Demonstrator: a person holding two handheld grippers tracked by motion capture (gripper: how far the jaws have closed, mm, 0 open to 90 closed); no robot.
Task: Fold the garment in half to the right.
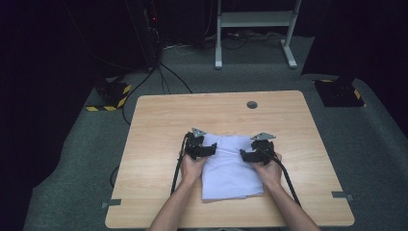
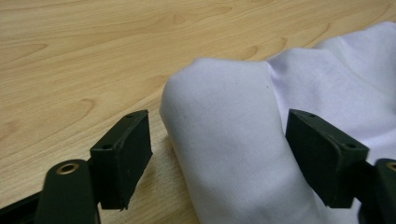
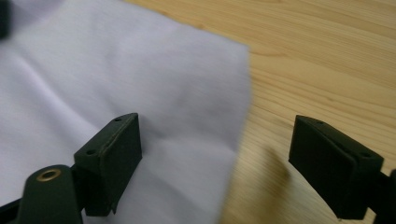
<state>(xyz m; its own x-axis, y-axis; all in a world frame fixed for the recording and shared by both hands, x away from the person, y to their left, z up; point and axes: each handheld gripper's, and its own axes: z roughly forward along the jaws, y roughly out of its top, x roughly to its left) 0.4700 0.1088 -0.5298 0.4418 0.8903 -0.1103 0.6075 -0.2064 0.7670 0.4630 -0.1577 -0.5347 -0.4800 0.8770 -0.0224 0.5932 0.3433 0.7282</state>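
At the white cloth's (image 1: pixel 231 166) far corners, left claw (image 1: pixel 204 150) and right claw (image 1: pixel 250 155) gape released, apparently poised to pinch and fold it on the desk (image 1: pixel 159 120).

Both our grippers low, jaws spread

Our forearms reach in from the near edge. Our left hand (image 1: pixel 191 168) holds the left gripper (image 1: pixel 211 150) pointing inward, jaws wide apart; our right hand (image 1: pixel 269 169) holds the right gripper (image 1: pixel 244 155) facing it, jaws equally parted. Cables trail back along both wrists.

Grey carpet floor (image 1: pixel 77 159), white desk frame (image 1: pixel 255 21), dark surroundings.
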